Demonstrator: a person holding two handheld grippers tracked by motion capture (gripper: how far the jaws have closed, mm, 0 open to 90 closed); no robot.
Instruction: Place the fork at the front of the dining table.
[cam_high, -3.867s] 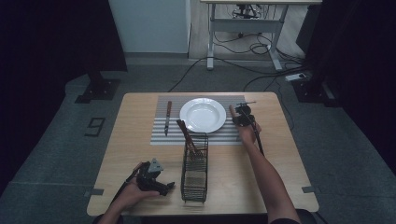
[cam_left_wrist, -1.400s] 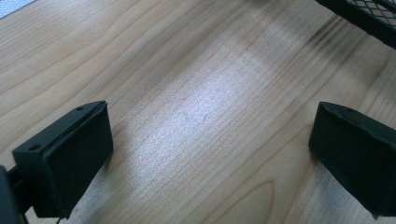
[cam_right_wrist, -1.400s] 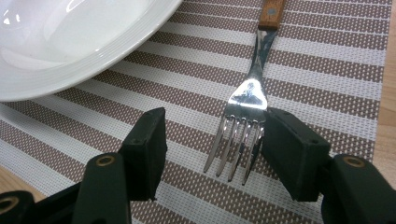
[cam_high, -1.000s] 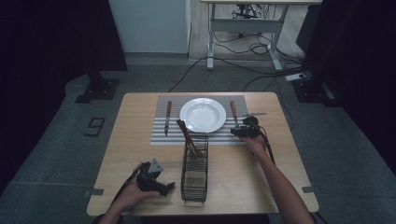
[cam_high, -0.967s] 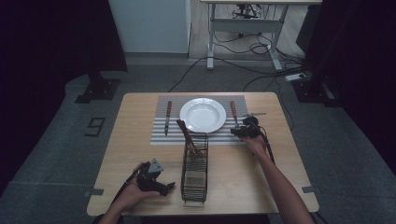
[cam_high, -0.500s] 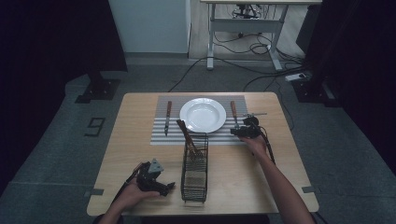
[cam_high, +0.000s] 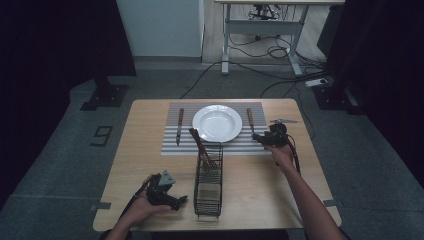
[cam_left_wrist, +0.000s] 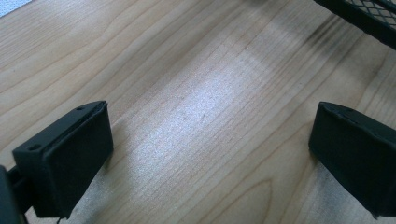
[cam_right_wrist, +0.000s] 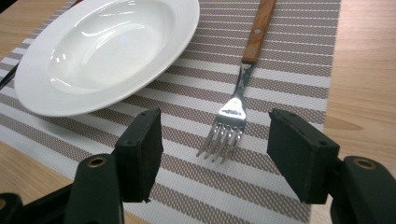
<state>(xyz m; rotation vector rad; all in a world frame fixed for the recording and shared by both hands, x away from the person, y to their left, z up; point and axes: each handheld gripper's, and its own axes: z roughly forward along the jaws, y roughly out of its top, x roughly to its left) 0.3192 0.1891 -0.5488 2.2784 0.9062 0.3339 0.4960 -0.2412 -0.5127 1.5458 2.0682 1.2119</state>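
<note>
In the right gripper view the fork (cam_right_wrist: 232, 114) lay flat on the striped placemat (cam_right_wrist: 289, 70), right of centre, its wooden handle running toward the top edge and its tines pointing down toward the camera. The right gripper (cam_right_wrist: 215, 151) was released: its jaws had just been opening, and they stood wide apart at the bottom of the frame, one on each side of the tines. The tines sat just above the gap between the jaws, nearer the middle than either pad, and touched neither. The white plate (cam_right_wrist: 60, 100) filled the upper left of that view, its rim close beside the fork's neck but apart from it.

In the high view the fork (cam_high: 250, 120) lay just right of the plate (cam_high: 217, 123) on the placemat (cam_high: 170, 145), and the right gripper (cam_high: 257, 138) sat at the mat's lower right corner, just below the tines.

The left gripper (cam_high: 182, 200) rested at the lower left of the high view beside the black wire basket (cam_high: 208, 195). In its own view the jaws stood wide open over the bare wooden table (cam_left_wrist: 201, 112), grasping nothing.
</note>
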